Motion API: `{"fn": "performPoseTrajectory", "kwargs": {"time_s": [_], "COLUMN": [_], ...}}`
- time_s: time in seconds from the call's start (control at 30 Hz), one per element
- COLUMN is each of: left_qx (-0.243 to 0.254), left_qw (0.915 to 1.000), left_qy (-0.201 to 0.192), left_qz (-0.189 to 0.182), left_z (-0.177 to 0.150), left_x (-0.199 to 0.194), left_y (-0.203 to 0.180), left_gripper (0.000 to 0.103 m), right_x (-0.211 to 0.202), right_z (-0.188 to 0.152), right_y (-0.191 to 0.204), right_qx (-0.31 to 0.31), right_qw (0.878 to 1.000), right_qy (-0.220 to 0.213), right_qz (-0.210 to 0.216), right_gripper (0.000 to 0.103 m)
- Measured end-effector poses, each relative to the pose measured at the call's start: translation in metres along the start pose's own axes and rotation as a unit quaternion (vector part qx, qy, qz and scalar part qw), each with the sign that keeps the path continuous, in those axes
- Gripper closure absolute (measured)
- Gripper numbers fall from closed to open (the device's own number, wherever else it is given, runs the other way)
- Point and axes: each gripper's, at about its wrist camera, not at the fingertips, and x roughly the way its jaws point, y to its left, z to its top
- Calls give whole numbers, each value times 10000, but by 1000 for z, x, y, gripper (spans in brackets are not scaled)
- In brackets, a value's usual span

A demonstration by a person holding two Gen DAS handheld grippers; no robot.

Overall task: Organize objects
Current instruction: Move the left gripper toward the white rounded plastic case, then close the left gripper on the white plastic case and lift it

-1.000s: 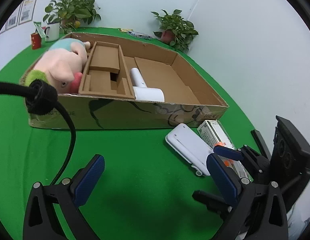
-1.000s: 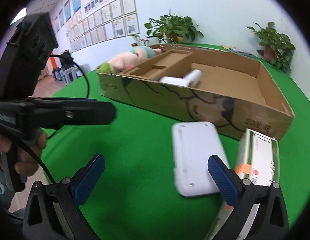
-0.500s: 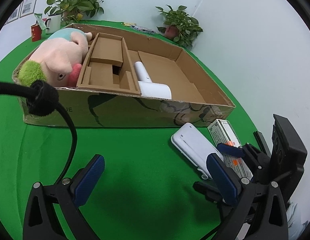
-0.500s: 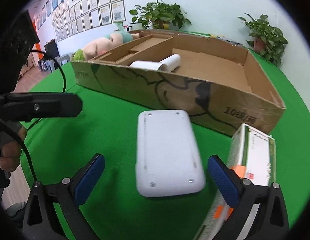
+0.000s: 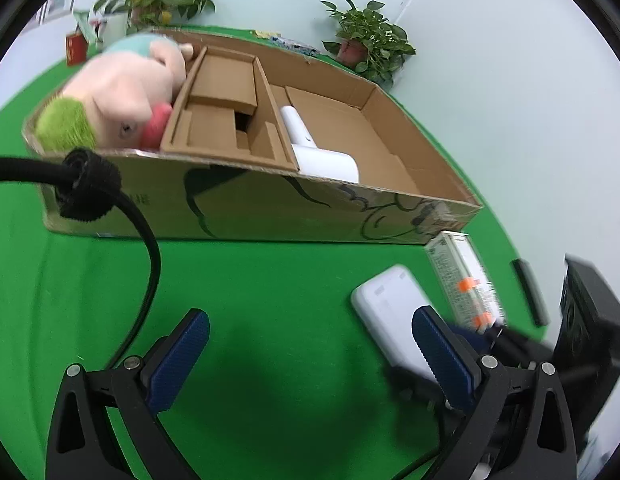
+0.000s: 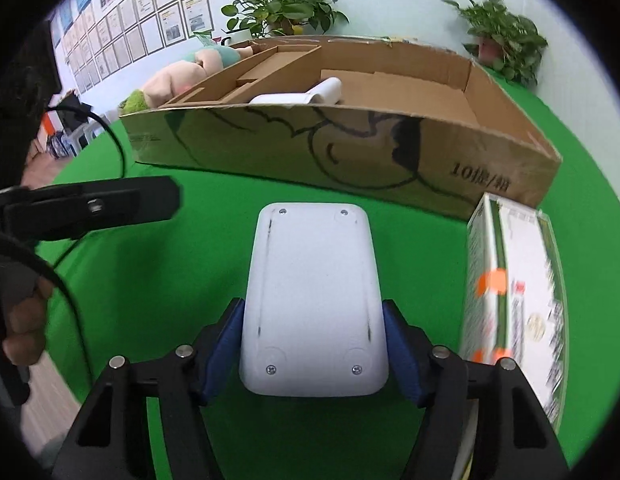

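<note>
White device (image 6: 314, 300) clamped by right gripper (image 6: 314, 354) | left gripper (image 5: 310, 354) agape | cardboard box (image 6: 350, 148) ahead, carton (image 6: 514, 292) beside

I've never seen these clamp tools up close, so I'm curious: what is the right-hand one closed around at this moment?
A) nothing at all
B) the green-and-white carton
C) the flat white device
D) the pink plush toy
C: in the right wrist view the blue fingers press against both sides of the flat white device, while the carton lies beside it, ungripped, on the green table.
</note>
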Motion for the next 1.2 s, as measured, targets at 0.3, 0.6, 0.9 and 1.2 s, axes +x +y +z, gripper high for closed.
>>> {"fn": "performPoseTrajectory", "kwargs": {"time_s": [0.3,0.6,0.9,1.2], "left_qx": [-422,-570,-471,-411], "left_qw": [9933,9841,9823,9850], "left_qy": [476,888,1069,1070], "left_qz": [-968,-1431,-1464,-1292], "left_z": [0,3,-2,-9], "left_x": [17,45,54,54], "left_y": [4,-3,-13,-21], "left_gripper": [2,41,65,74], "right_x": [-13,-17,-11,-17], "right_z": [-19,-22,-20,-27], "right_y": [32,22,22,21], "right_qx": [-241,283,366,347], "right_qw": [9993,9984,9984,9988], "right_qy": [-115,-334,-255,-327], "right_qz": [274,367,335,132], "right_gripper": [18,18,19,26]}}
